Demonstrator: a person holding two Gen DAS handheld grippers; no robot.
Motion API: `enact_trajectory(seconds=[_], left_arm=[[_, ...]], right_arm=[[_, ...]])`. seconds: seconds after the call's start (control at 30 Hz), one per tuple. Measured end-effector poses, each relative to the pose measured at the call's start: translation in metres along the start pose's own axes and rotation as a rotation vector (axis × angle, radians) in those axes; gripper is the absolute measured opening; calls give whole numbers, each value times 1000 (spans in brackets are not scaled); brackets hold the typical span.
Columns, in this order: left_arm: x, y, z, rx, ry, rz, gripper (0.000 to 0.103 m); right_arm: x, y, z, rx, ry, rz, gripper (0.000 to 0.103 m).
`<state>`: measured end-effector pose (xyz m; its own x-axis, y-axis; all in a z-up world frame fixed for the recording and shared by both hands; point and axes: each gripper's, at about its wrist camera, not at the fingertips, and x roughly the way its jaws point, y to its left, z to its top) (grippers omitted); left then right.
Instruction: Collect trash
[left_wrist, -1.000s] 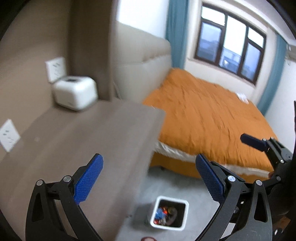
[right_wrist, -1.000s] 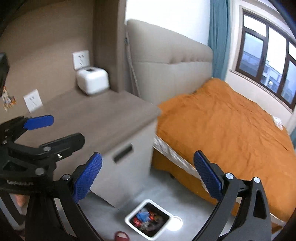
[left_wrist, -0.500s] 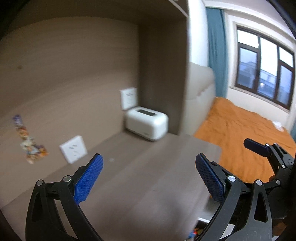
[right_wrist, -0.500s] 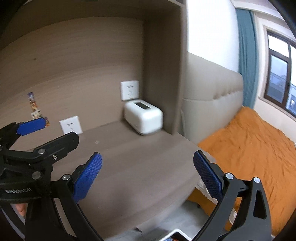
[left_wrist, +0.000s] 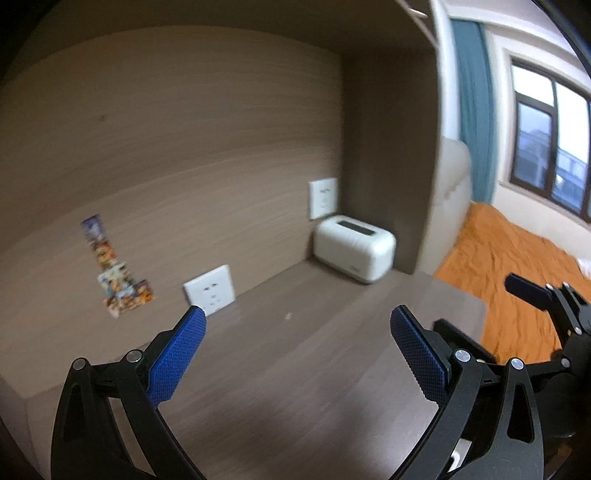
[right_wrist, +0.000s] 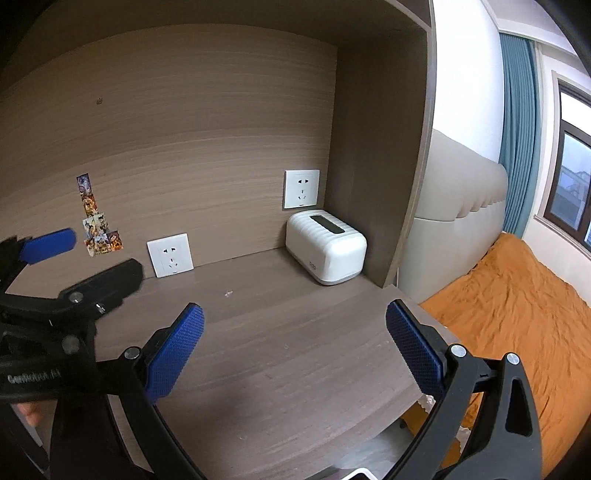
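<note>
Both grippers are up over the brown wood-grain bench (right_wrist: 295, 362) in the alcove next to the orange-covered bed (right_wrist: 517, 306). The left gripper (left_wrist: 297, 354) has its jaws spread wide with nothing between them, same for the right gripper (right_wrist: 293, 349), wide open and empty.

As for trash, the only candidate I can spot is a tiny pale scrap (right_wrist: 228, 293) lying on the bench, roughly midway between the lower white wall socket (right_wrist: 170, 254) and the white ribbed tissue box (right_wrist: 327, 251). In the left view it's just a blurry speck (left_wrist: 289, 315). It's too small to really call its long axis or which way it points; in the right view it looks slightly stretched left to right, but I wouldn't swear to it.

A white rim (right_wrist: 356, 474) peeks in at the bottom edge of the right view, below the bench, maybe a bin, can't tell.

So is this mid-hunt for the scrap, or the bench basically done with just a crumb left? It fits both. If the scrap is the target, a jaw would need to come down low and pinch something very thin and flat, which looks fiddly.
</note>
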<state>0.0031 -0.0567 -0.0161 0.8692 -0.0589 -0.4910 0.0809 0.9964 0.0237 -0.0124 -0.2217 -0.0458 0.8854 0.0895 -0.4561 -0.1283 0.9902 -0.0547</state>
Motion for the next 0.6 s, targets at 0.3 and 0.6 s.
enact_trajectory(seconds=[0.3,0.6], left_arm=[[-7,22,-2,-42,-29,36,98],[-10,28,0,-35,-42,66,98]], right_arm=[[3,10,7,8,0,11,98],[4,20,10,-7,-4,15,98]])
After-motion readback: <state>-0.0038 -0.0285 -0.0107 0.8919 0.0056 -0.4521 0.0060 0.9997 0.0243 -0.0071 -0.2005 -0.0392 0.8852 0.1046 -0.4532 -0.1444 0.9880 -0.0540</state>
